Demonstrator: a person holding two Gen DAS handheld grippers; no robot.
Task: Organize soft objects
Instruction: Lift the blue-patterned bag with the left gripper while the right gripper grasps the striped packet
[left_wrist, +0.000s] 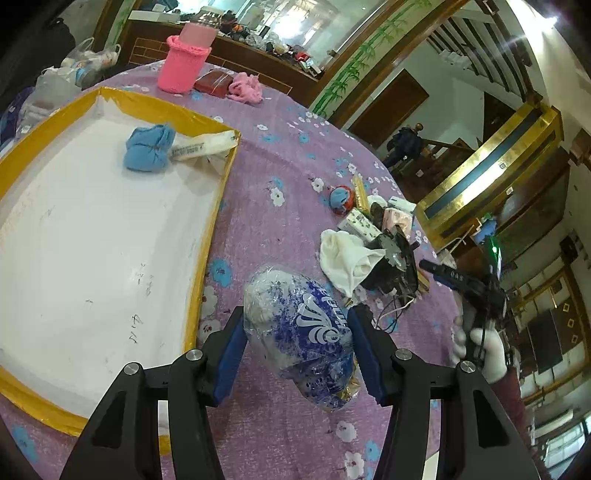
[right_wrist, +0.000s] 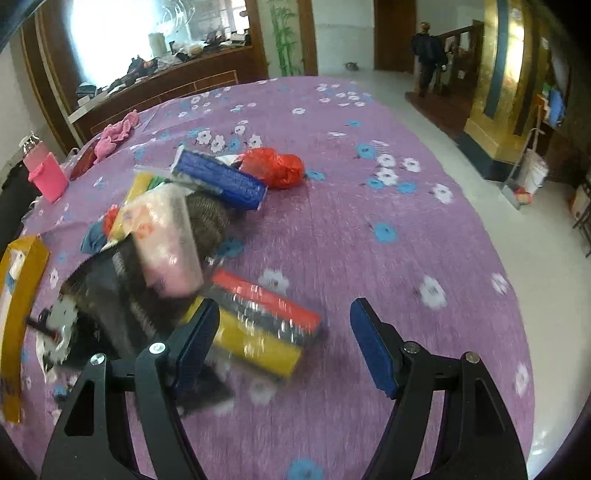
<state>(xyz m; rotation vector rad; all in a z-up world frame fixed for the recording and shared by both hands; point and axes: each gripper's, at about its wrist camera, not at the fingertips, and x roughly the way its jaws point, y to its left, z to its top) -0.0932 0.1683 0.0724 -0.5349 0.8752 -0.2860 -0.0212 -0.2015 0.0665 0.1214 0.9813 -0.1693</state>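
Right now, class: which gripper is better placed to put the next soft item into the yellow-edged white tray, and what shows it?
Left. The left gripper already clamps the blue-and-white plastic-wrapped bundle, with the tray just beside it. The right gripper is open and empty over the pile.

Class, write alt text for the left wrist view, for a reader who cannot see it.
The left gripper has its jaws closed on a blue-and-white plastic-wrapped bundle above a purple flowered tablecloth. To the left lies a yellow-edged white tray holding a blue cloth bundle.
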